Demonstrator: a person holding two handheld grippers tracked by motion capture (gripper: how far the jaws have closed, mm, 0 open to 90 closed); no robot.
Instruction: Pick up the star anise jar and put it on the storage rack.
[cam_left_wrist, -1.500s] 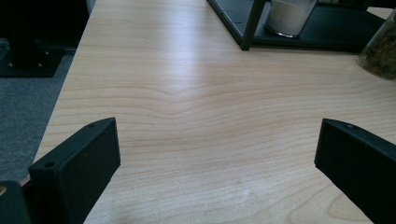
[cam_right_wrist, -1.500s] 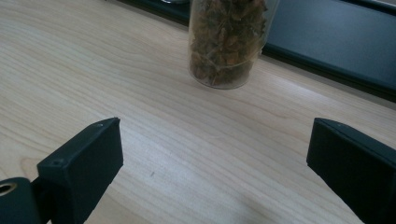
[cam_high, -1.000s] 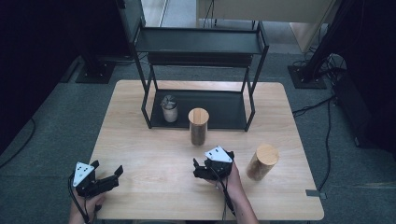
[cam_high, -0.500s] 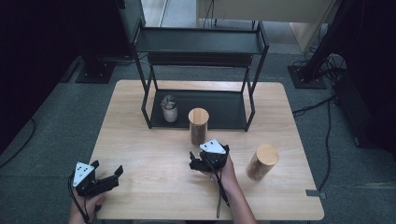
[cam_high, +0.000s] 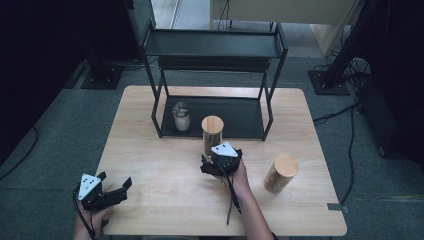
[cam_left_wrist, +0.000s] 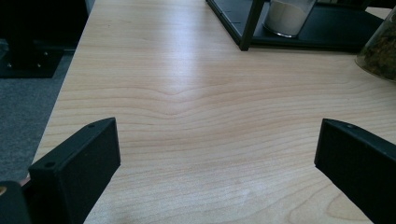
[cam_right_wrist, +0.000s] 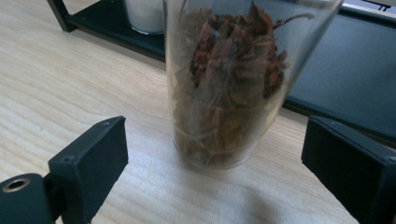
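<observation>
The right gripper has just been closing its open jaws around the tall clear jar of brown dried bits with a wooden lid near the counter's middle, not yet gripping, while the left gripper waits open near the front left corner.

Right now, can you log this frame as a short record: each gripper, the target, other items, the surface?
right gripper: jaws apart, closing lately, either side of the jar, pads not touching
target: glass jar of dried brown bits, cork lid, upright before the rack
left gripper: open, nothing between the jaws
other items: small jar of white powder on the black rack's base; second cork-lidded jar at the right
surface: wooden table
</observation>
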